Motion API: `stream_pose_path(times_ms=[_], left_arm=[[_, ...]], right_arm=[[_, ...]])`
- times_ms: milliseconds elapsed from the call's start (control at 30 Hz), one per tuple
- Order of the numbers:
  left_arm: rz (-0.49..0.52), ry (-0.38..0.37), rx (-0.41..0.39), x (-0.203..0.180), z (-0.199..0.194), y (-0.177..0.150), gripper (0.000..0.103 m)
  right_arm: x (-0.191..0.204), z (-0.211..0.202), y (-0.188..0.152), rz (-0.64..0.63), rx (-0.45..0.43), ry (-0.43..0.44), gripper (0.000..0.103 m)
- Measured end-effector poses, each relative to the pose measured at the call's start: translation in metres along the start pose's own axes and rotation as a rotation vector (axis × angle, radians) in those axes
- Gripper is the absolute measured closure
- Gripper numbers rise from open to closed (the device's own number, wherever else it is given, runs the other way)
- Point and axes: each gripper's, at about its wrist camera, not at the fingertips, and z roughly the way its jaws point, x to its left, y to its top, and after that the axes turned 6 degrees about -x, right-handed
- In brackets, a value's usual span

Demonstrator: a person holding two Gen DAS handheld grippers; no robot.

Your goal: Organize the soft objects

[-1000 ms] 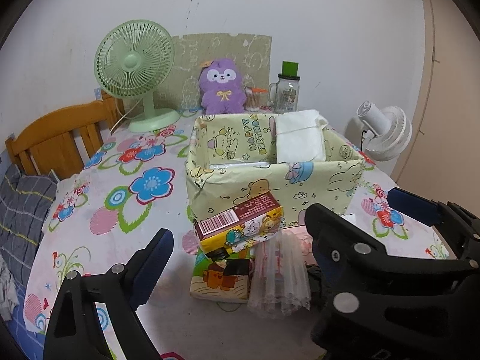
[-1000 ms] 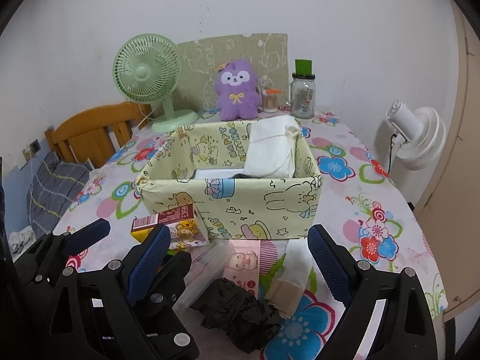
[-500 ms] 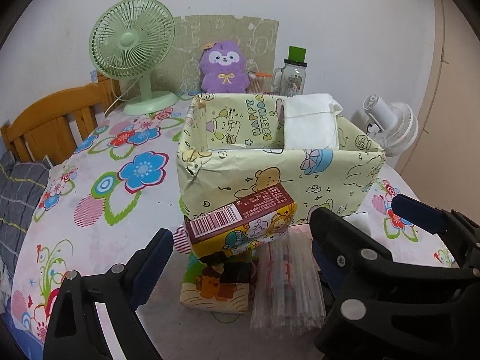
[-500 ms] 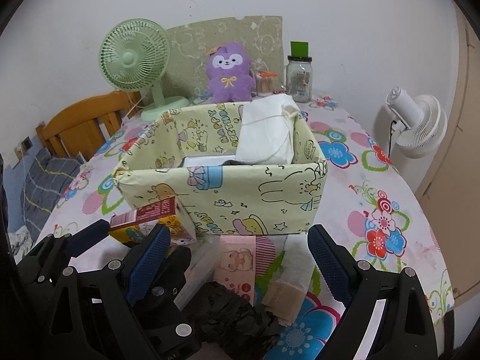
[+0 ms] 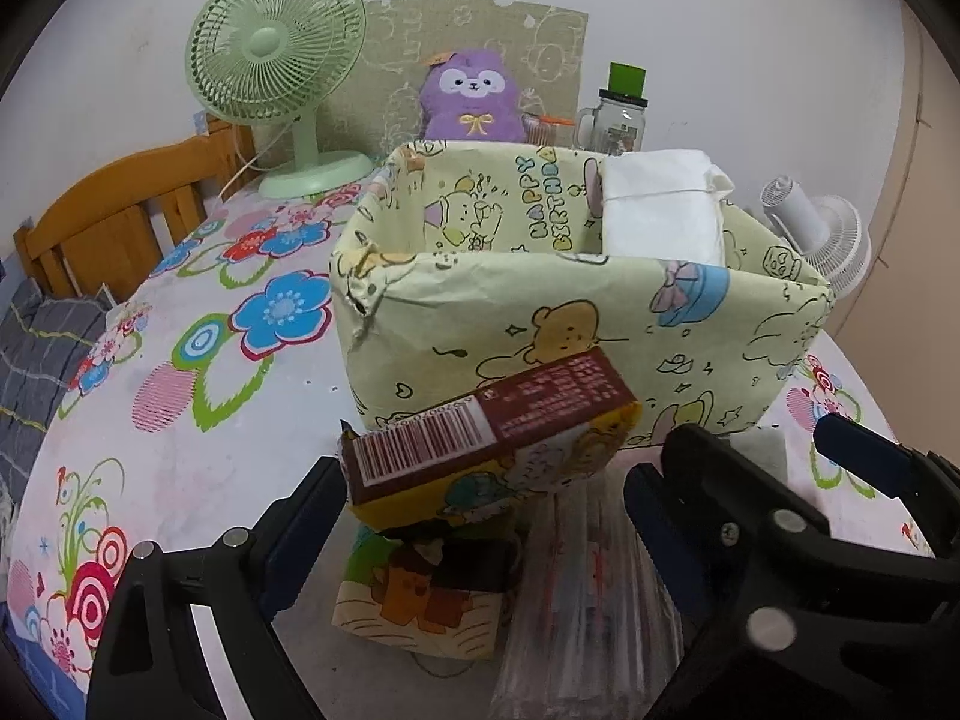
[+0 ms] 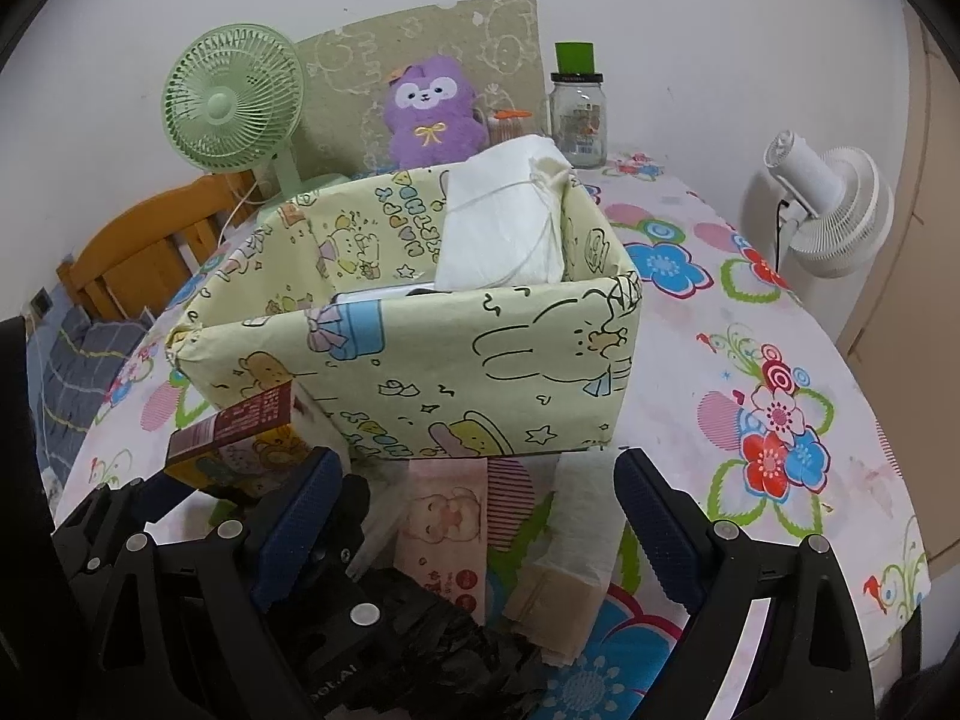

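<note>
While both jaws gape, tissue pack (image 5: 480, 450) between left gripper (image 5: 480, 528).

A green fan (image 5: 277, 57) stands at the table's far edge, beside a purple plush (image 5: 472, 97) (propped against a patterned board (image 5: 558, 48)) and a glass jar (image 6: 579, 115) with a green lid. A white fan (image 6: 831, 213) sits off the table, opposite a wooden chair (image 5: 120, 210).

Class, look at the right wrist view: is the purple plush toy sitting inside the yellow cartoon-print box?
No. The purple plush toy stands on the table behind the yellow cartoon-print box, against the wall, while the box holds a white tied bundle.
</note>
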Motion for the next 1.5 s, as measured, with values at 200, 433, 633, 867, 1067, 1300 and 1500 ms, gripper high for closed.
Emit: stream_pose_path(times_ms=[200, 433, 633, 867, 1067, 1300, 1500], left_arm=[[0.0, -0.008, 0.009, 0.0, 0.004, -0.001, 0.025], [0.006, -0.002, -0.01, 0.001, 0.001, -0.001, 0.029], [0.013, 0.007, -0.031, 0.003, -0.008, 0.0, 0.03], [0.024, 0.009, -0.057, -0.001, -0.02, -0.002, 0.03], [0.034, 0.007, -0.077, -0.004, -0.029, -0.002, 0.03], [0.022, -0.015, -0.073, -0.008, -0.031, -0.004, 0.03], [0.028, -0.023, -0.071, -0.016, -0.03, -0.004, 0.03]], right_arm=[[-0.004, 0.008, 0.0, 0.012, 0.014, -0.003, 0.009], [-0.004, 0.01, 0.0, 0.018, 0.015, 0.001, 0.009], [-0.005, 0.005, 0.0, 0.025, 0.005, 0.001, 0.009], [-0.008, -0.008, -0.001, 0.033, -0.017, 0.008, 0.009], [-0.01, -0.018, -0.003, 0.04, -0.035, 0.011, 0.009], [-0.014, -0.024, -0.004, 0.04, -0.03, -0.008, 0.009], [-0.034, -0.024, -0.003, 0.077, -0.029, -0.056, 0.009]])
